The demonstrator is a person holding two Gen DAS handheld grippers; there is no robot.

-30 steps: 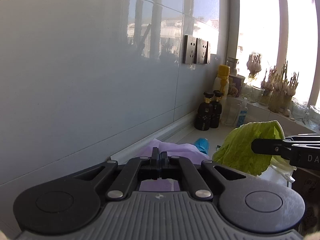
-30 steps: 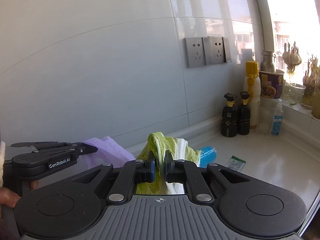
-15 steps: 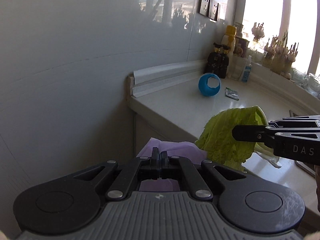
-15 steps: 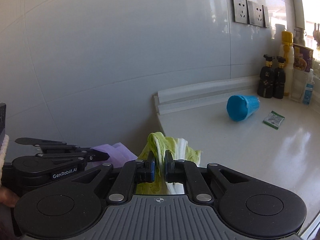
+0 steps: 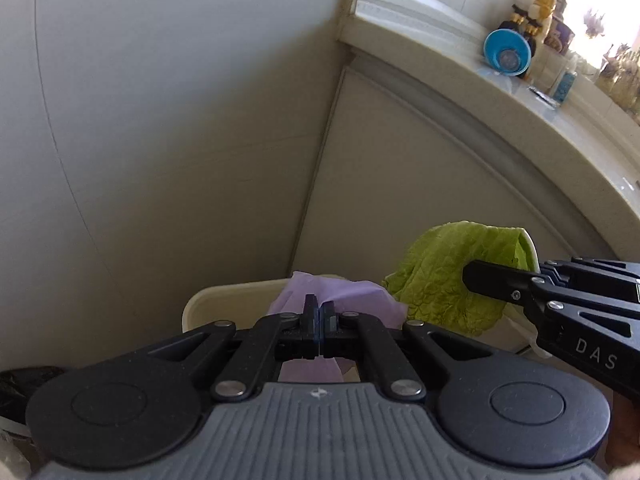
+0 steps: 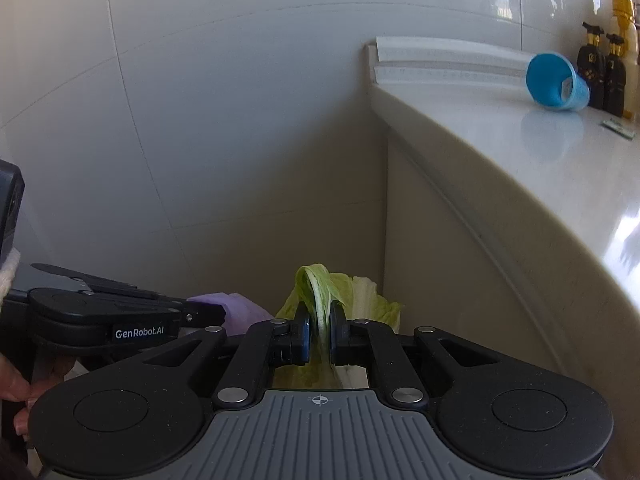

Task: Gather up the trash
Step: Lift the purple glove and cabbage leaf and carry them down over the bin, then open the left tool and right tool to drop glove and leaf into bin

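Cabbage leaf (image 6: 340,304) sits pinched in the right gripper (image 6: 319,330); at its 9 o'clock the left gripper (image 5: 319,320) clamps purple plastic (image 5: 340,294) over a cream bin (image 5: 224,300). Blue cup (image 6: 554,84) lies on the counter (image 6: 520,152) at 2 o'clock.

Two dark bottles (image 6: 604,68) with gold caps stand against the tiled wall (image 6: 240,100) on the white countertop (image 6: 520,152), beside a yellow-capped bottle (image 6: 626,12).
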